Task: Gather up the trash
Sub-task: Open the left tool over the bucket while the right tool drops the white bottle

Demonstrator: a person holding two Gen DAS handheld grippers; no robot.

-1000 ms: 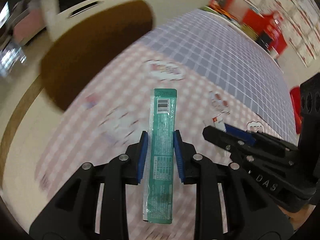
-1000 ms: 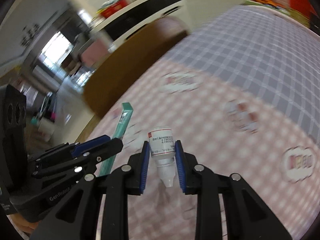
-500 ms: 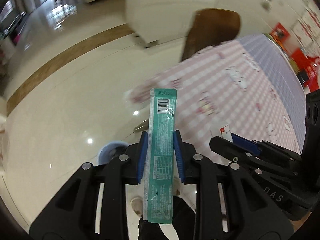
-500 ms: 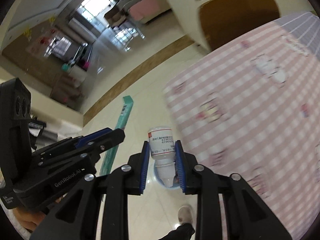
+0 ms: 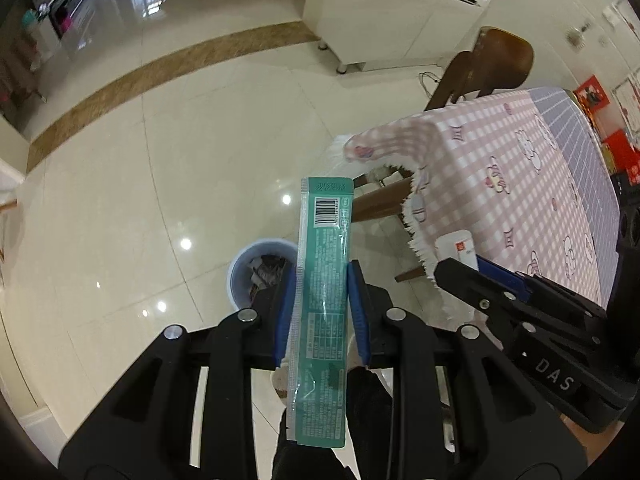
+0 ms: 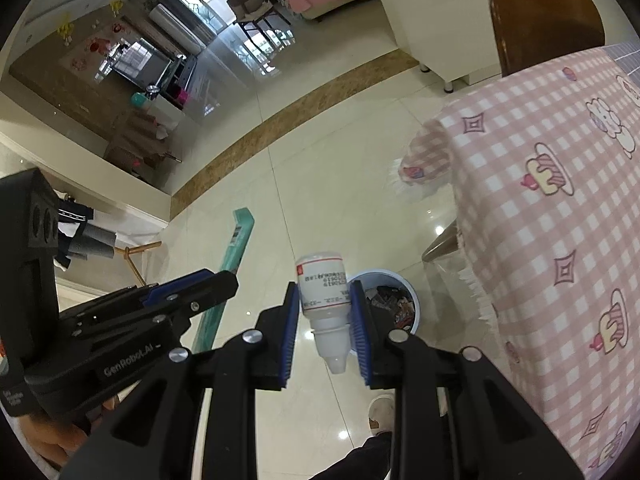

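Teal foil sachet (image 5: 323,304), judged light and limp, is clamped mid-length in the left gripper (image 5: 322,312); the rigid white dropper bottle (image 6: 325,300) is pinched at its body by the right gripper (image 6: 325,320), above the bin (image 6: 394,304).

The green sachet (image 5: 323,308) hides part of the trash bin (image 5: 240,276); its small print is illegible. The white bottle (image 6: 325,300) covers the bin's rim (image 6: 414,300), label text unreadable.

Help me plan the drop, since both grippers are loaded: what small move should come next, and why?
Probably carry both grippers forward over the bin before releasing. The left gripper grips the green packet, the right gripper the white bottle, and the bin sits on the floor ahead, already holding trash.
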